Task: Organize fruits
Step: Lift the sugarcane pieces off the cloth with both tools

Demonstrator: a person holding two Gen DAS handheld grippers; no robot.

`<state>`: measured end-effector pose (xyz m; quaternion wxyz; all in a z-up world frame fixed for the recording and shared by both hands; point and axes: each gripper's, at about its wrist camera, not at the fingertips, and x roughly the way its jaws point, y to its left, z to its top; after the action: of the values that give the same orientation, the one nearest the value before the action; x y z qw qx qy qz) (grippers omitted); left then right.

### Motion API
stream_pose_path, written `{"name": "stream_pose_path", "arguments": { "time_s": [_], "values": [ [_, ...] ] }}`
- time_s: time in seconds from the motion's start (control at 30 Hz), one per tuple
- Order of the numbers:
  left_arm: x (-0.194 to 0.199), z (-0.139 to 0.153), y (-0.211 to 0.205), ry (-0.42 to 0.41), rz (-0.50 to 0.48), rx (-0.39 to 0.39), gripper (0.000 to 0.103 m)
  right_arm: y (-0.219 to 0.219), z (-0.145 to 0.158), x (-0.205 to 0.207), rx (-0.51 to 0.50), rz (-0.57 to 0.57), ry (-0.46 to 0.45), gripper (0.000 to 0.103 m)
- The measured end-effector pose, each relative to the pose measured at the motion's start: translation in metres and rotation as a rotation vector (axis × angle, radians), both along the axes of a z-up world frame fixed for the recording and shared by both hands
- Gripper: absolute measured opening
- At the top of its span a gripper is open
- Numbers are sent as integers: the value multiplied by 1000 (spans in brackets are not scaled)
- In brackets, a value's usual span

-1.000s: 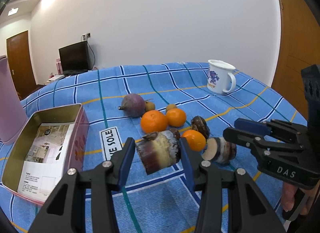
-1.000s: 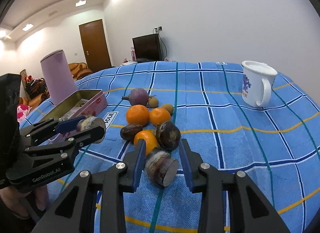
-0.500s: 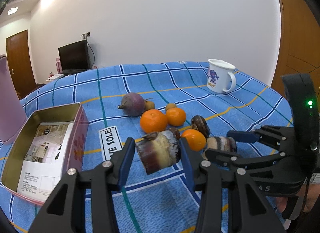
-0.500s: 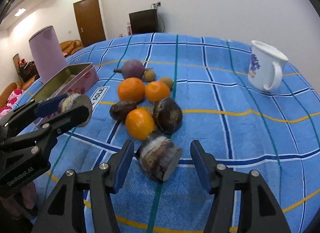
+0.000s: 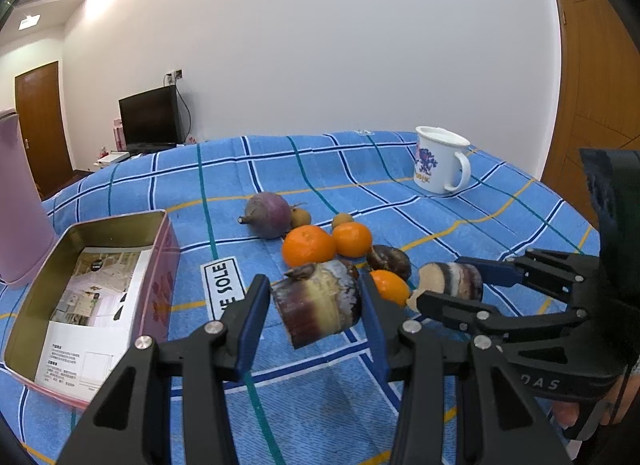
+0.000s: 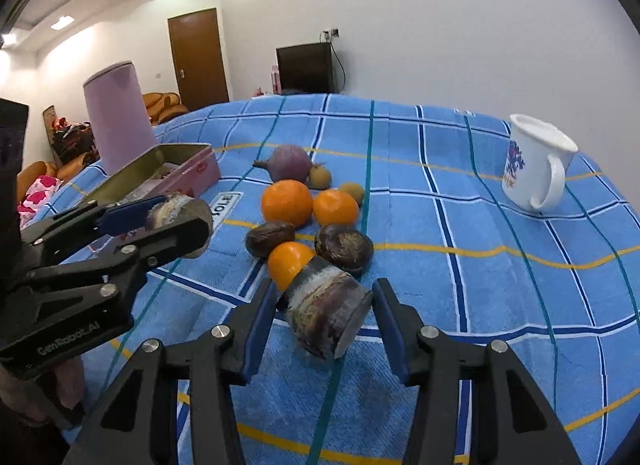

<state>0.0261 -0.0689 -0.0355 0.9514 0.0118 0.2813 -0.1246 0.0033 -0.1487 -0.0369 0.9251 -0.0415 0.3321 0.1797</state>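
Observation:
My left gripper [image 5: 316, 305] is shut on a short purple-brown sugarcane piece [image 5: 320, 305], held above the blue checked cloth; it also shows in the right wrist view [image 6: 176, 207]. A second sugarcane piece [image 6: 324, 313] lies on the cloth between the fingers of my right gripper [image 6: 324, 319]. Its jaws are closing, with slight gaps still showing at the pads. Just beyond it lie three oranges [image 6: 286, 201], two dark brown fruits [image 6: 344, 243], a purple beet [image 6: 290, 163] and two small brown fruits [image 6: 320, 176].
An open pink tin box [image 5: 162, 233] with a leaflet inside stands to the left, and a lilac canister [image 6: 116, 113] behind it. A white mug [image 6: 536, 165] stands at the far right. A hand [image 5: 568, 413] holds the right gripper.
My right gripper let go of its sugarcane piece, spread wide, then narrowed again around it as it lay on the cloth. The left gripper and its piece kept still.

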Motion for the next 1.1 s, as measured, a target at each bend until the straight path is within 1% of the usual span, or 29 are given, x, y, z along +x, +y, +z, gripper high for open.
{"name": "stream_pose_path", "arguments": {
  "time_s": [0.23,0.43,0.6,1.1],
  "values": [
    [-6,4,1,-38,-3,-9,47,-5,11,-14,21,4,-87,51],
    [-11,7,2,-78,7,-9,47,-5,16,-25,28,8,-144,51],
    [-14,8,4,-95,10,-17,47,-5,18,-26,30,8,-161,51],
    [-25,13,5,-153,14,-18,47,-9,25,-42,48,2,-252,51]
  ]
}}
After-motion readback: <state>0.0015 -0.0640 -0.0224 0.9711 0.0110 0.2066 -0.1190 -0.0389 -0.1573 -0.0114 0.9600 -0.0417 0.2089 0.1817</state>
